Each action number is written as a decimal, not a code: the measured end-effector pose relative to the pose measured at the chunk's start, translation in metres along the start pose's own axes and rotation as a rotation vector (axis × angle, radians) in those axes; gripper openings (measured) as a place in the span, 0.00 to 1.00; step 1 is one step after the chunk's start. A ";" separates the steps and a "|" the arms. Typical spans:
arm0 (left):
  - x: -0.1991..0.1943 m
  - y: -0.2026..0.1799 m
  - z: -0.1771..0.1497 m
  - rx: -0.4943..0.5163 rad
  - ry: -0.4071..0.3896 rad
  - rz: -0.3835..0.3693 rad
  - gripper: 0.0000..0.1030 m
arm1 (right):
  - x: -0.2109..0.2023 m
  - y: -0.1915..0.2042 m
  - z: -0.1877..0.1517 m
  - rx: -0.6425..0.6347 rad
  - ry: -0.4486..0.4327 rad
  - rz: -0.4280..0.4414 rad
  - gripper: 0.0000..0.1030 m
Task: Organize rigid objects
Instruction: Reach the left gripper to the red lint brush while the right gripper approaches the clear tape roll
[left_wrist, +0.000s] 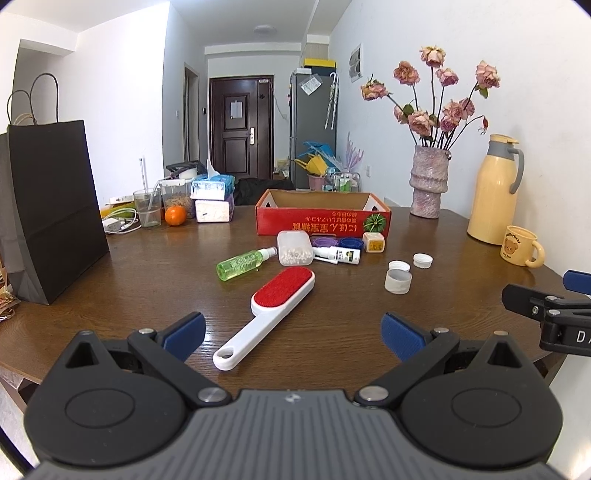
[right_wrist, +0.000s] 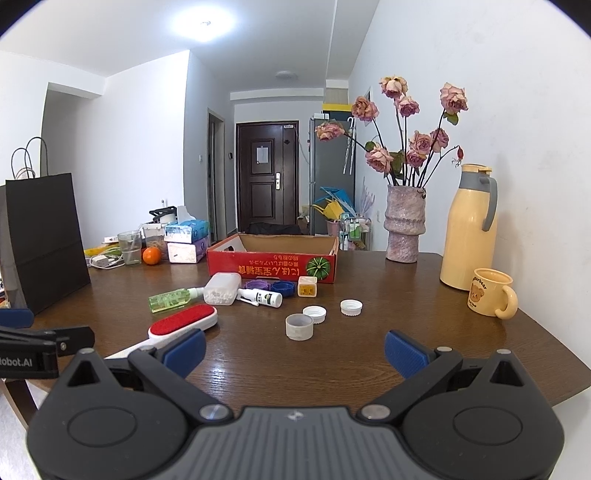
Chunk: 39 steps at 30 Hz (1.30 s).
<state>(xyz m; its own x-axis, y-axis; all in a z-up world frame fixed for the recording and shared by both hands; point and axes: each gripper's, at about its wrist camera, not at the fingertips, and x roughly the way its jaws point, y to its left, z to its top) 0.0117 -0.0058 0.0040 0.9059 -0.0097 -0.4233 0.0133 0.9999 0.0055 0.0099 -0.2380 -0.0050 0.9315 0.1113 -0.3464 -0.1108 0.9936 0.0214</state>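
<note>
On the far left of the dark wooden tabletop (left_wrist: 110, 288) a black paper bag (left_wrist: 55, 218) stands upright. Behind and to its right, at the far edge, sit a clear cup (left_wrist: 147, 206), an orange (left_wrist: 175, 215) and stacked tissue packs (left_wrist: 213, 197).

The left gripper (left_wrist: 291, 334) hovers over the near edge with its jaws spread wide and nothing between them. Just ahead of it lies a lint brush (left_wrist: 271, 310) with a red pad and a white handle that points toward the near left. Beyond the brush a green spray bottle (left_wrist: 243, 263) lies on its side, next to a white box of small beads (left_wrist: 293, 248) and a small white spray bottle (left_wrist: 338, 254), also lying down.

Behind these, an open red cardboard box (left_wrist: 321, 221) sits near the middle of the tabletop. Purple and blue lids (right_wrist: 267, 286) and a small yellow-labelled cube (left_wrist: 373, 242) lie just in front of it.

To the right, two white caps (right_wrist: 351, 307) and a grey cup-shaped cap (right_wrist: 299, 326) rest apart from the cluster. The right gripper (right_wrist: 295, 352) is also held open and empty, low over the near edge.

At the far right stand a vase of dried roses (left_wrist: 428, 182), a cream thermos jug (left_wrist: 495, 192) and a yellow bear mug (left_wrist: 521, 245).
</note>
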 end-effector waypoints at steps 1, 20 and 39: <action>0.005 0.001 0.000 -0.001 0.007 0.001 1.00 | 0.002 -0.001 0.000 0.001 0.004 -0.001 1.00; 0.090 0.019 0.017 -0.009 0.121 0.011 1.00 | 0.090 0.007 0.010 -0.003 0.115 0.015 1.00; 0.169 0.021 0.033 0.002 0.215 0.014 1.00 | 0.170 0.003 0.019 0.006 0.201 0.023 1.00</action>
<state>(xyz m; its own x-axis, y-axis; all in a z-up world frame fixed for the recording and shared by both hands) 0.1793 0.0128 -0.0375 0.7950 0.0074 -0.6066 0.0019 0.9999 0.0146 0.1747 -0.2158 -0.0456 0.8408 0.1287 -0.5259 -0.1287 0.9910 0.0369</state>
